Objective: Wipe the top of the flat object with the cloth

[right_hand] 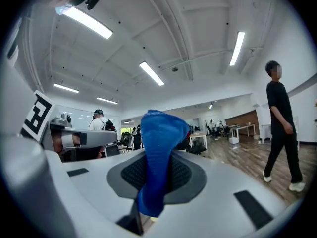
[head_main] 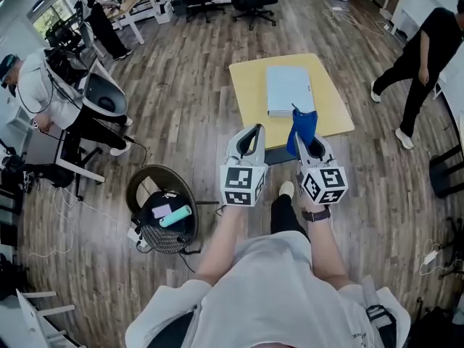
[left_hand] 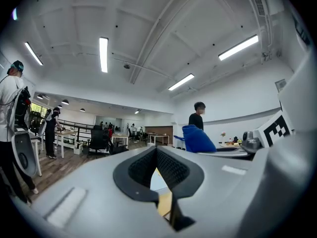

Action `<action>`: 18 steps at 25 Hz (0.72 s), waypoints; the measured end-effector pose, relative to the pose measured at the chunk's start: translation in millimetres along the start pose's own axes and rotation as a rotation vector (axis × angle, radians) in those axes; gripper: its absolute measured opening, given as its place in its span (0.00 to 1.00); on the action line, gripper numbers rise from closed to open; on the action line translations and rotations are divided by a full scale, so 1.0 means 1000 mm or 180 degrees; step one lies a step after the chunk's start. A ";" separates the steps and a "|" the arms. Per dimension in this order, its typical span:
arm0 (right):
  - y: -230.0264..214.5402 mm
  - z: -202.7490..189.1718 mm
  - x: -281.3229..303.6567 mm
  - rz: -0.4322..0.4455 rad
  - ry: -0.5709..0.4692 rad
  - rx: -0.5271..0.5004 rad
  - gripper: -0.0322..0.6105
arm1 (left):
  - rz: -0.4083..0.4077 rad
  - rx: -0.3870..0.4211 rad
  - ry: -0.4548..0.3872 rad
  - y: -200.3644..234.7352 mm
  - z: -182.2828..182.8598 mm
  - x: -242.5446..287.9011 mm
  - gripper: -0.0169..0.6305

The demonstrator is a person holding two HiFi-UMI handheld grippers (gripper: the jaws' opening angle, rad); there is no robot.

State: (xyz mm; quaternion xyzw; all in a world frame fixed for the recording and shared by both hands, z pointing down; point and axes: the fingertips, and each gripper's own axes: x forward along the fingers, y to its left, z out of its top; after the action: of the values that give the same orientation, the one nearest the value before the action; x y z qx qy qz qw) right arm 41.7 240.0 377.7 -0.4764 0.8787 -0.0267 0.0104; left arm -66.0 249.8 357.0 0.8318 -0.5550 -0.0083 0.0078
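Note:
A white flat object (head_main: 288,89) lies on a low yellow table (head_main: 250,85) ahead of me in the head view. My right gripper (head_main: 302,139) is shut on a blue cloth (head_main: 303,125), held upright in the air short of the table's near edge. In the right gripper view the cloth (right_hand: 161,133) stands up between the pads of that gripper (right_hand: 156,175). My left gripper (head_main: 253,130) hovers beside it at the left, shut with nothing in it. In the left gripper view, the left gripper (left_hand: 156,151) has its pads together, and the cloth (left_hand: 198,139) shows to its right.
A round black basket (head_main: 163,212) with small items stands on the wood floor at my left. A person (head_main: 420,56) walks at the right of the table. People and desks crowd the far left, and office chairs (head_main: 250,2) stand beyond the table.

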 end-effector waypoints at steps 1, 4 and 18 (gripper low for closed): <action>-0.008 0.001 0.010 0.0001 -0.0060 -0.0060 0.16 | 0.0003 0.0012 -0.0001 0.004 -0.001 0.011 0.03; -0.037 0.006 0.043 -0.0005 -0.0234 -0.0033 0.16 | 0.0046 0.0016 0.0023 0.019 -0.004 0.053 0.03; -0.197 0.059 0.240 0.0474 -0.0163 -0.0198 0.15 | 0.0206 0.0100 0.0054 0.080 0.040 0.298 0.03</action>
State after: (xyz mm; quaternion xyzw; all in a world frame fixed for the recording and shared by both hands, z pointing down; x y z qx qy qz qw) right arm 77.9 -70.7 332.0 -0.4104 0.9116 0.0137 0.0200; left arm -26.6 -56.3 317.5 0.8134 -0.5816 0.0078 -0.0003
